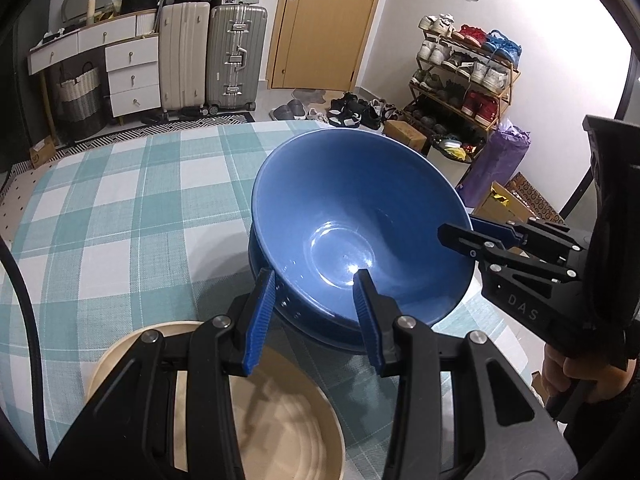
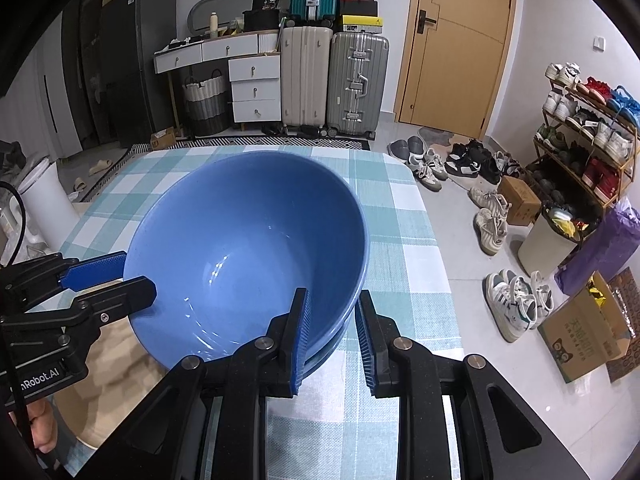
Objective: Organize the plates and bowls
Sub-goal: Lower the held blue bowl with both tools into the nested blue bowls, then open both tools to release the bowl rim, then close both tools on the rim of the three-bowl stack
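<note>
A blue bowl (image 1: 360,216) sits tilted in a second blue bowl (image 1: 304,320) on the checked tablecloth (image 1: 120,220), its mouth leaning toward the two grippers; the lower bowl shows only as a darker band beneath the upper one's rim. The left gripper (image 1: 316,312) straddles the near rim of the upper bowl, one blue pad outside the wall and the other inside the hollow; whether both pads actually press on the wall cannot be told, since the jaws stand wider than the thin wall. The right gripper (image 2: 334,332) takes the rim at the opposite side; its inner pad lies against the inside of the wall, its outer pad stands just off the stacked rims with a sliver of cloth showing between, so a firm pinch is not certain either. A beige plate (image 1: 280,420) lies on the cloth just beside the bowls, under the left gripper; part of a hand (image 1: 580,372) shows on the right gripper's handle.
</note>
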